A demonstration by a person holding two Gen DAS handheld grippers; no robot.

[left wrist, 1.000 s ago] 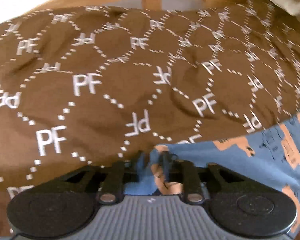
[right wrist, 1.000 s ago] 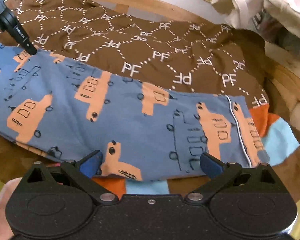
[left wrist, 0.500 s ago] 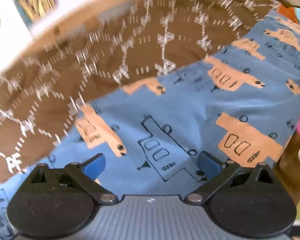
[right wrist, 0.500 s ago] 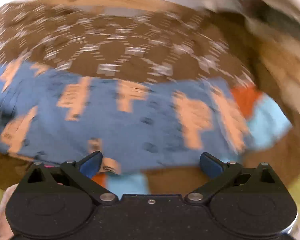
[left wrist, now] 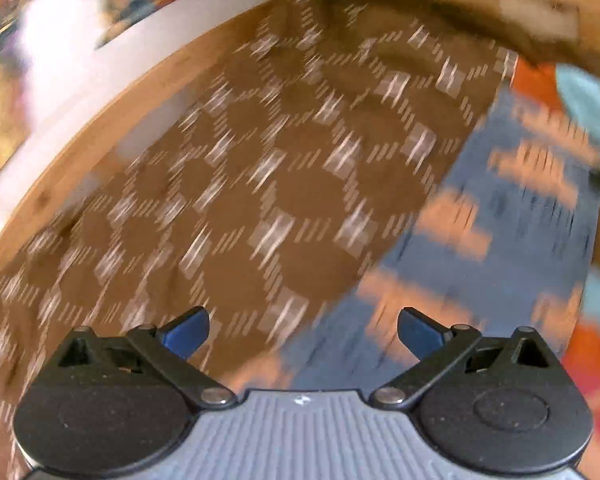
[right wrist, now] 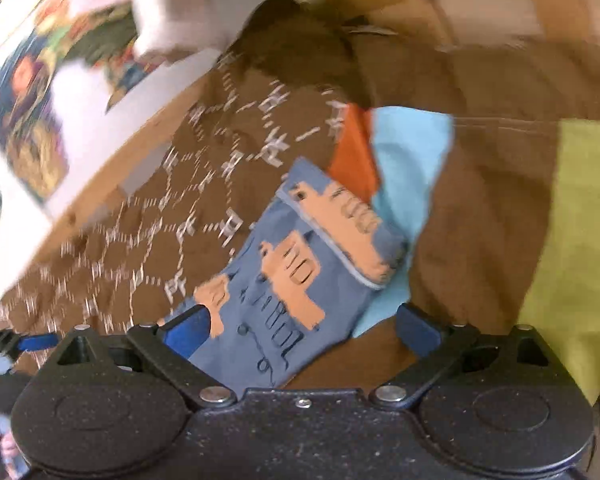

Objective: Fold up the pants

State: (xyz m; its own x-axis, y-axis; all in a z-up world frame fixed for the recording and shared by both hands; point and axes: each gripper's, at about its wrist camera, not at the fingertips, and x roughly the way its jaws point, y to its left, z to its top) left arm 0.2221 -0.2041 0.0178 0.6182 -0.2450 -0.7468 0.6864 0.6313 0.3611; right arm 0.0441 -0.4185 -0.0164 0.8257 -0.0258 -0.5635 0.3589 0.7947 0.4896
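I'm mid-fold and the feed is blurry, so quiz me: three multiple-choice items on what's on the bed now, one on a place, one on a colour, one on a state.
1. Where do the blue pants lie?
A. On the brown patterned cloth
B. On a bare wooden floor
C. Inside a basket

2. What colour are the vehicle prints on the pants?
A. Green
B. Orange
C. White

3. How does the left gripper stand?
A. Shut on the pants
B. Shut on the cloth
C. Open, holding nothing

Answers:
1 A: the right wrist view shows the pants resting on the brown cloth.
2 B: orange shapes cover the blue fabric.
3 C: its blue fingertips are spread apart with nothing between them; the right gripper is open too.
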